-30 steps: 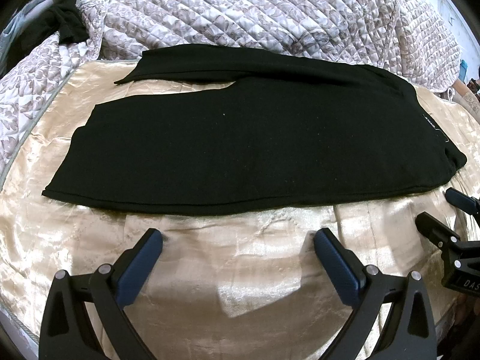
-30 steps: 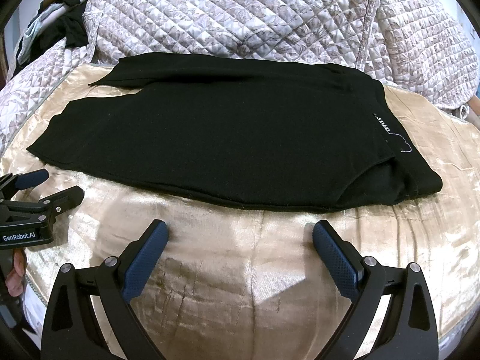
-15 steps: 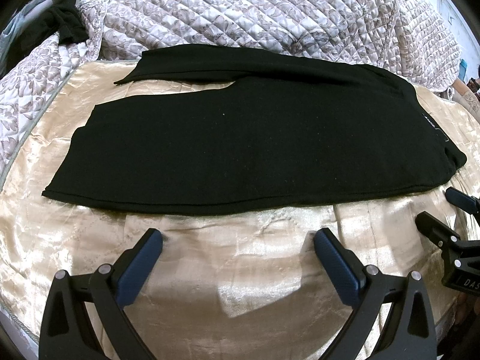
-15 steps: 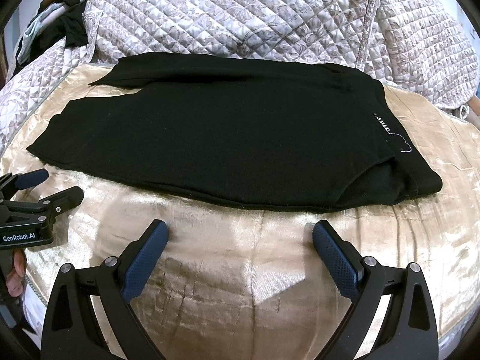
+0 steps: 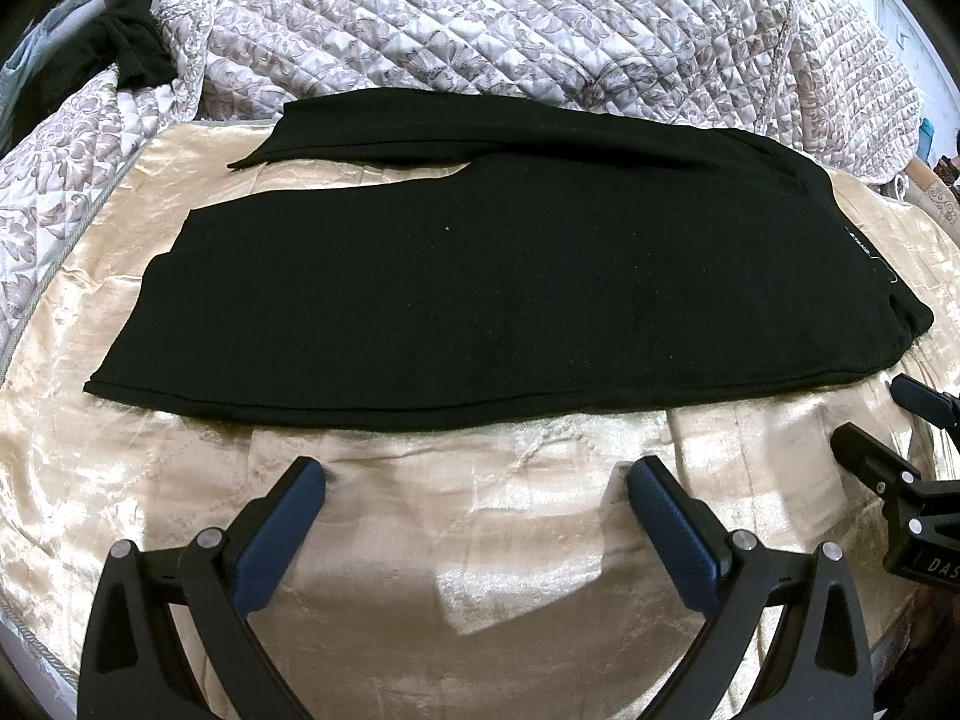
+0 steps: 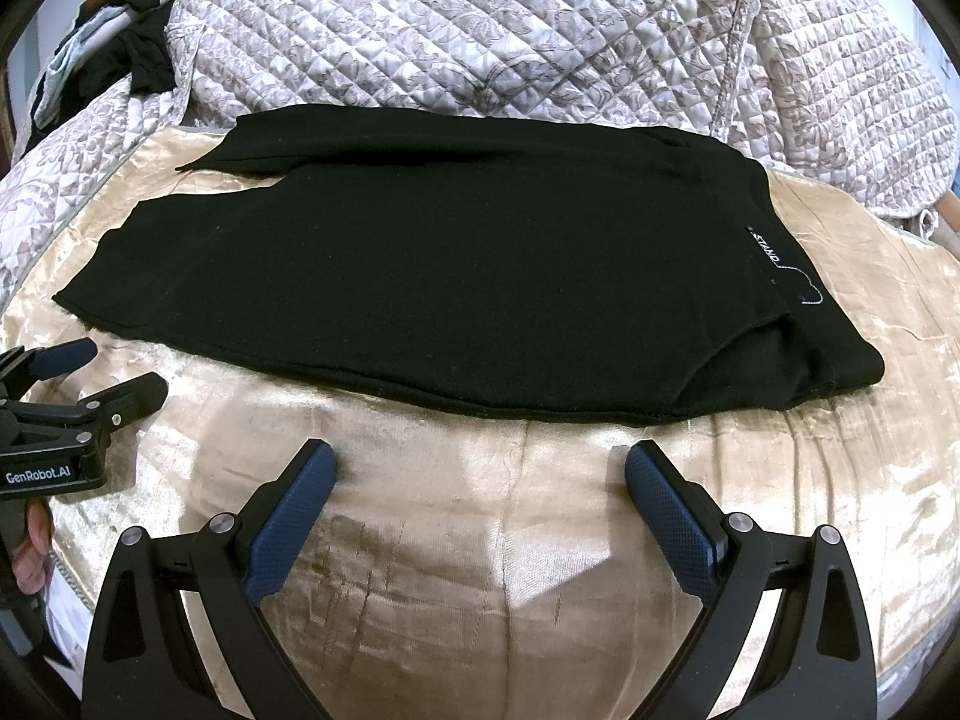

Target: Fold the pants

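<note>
Black pants (image 5: 510,288) lie flat on a gold satin sheet (image 5: 480,540), waistband at the right, legs to the left; the far leg lies a little apart from the near one. They also show in the right wrist view (image 6: 450,276), with a white label (image 6: 767,247) near the waistband. My left gripper (image 5: 474,480) is open and empty, just short of the pants' near edge. My right gripper (image 6: 477,471) is open and empty, near the same edge. Each gripper shows in the other's view: the right (image 5: 888,414), the left (image 6: 102,372).
A quilted patterned bedspread (image 5: 510,30) is bunched up behind the pants and along the left side. Dark clothing (image 5: 120,54) lies at the far left corner. The gold sheet drops away at the bed's near edge.
</note>
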The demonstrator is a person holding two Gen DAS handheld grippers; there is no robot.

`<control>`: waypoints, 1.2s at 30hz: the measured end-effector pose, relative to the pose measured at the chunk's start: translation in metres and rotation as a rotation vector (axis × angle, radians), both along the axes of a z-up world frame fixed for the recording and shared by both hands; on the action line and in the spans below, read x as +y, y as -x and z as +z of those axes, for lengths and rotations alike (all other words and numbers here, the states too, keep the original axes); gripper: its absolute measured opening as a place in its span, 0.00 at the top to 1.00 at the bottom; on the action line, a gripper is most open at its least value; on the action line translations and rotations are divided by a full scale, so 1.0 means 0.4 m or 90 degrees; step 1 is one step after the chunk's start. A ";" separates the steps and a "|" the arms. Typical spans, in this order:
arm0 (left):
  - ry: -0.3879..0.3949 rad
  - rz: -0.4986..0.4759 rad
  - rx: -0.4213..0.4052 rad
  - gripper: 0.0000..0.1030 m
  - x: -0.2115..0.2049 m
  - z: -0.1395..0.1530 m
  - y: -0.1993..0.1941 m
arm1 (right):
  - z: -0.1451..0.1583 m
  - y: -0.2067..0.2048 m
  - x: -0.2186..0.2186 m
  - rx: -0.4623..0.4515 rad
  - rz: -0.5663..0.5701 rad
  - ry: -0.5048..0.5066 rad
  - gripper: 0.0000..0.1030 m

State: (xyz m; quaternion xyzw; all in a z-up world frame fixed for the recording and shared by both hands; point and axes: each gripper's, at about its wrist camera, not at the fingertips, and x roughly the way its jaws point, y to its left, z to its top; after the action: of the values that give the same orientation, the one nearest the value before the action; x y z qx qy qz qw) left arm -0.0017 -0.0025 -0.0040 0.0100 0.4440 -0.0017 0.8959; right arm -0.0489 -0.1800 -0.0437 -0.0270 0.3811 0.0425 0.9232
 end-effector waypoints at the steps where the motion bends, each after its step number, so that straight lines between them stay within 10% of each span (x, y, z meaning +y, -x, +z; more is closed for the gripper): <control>1: 0.000 0.000 0.000 0.00 -0.001 -0.001 0.000 | 0.000 0.000 0.000 0.000 0.000 0.000 0.05; 36: 0.000 0.000 -0.001 0.00 -0.004 -0.004 0.001 | 0.000 -0.001 -0.001 0.002 0.000 0.001 0.05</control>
State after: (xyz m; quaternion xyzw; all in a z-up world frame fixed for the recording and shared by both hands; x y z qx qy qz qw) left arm -0.0021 -0.0039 -0.0055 0.0103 0.4437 -0.0015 0.8961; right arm -0.0486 -0.1803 -0.0437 -0.0276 0.3822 0.0423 0.9227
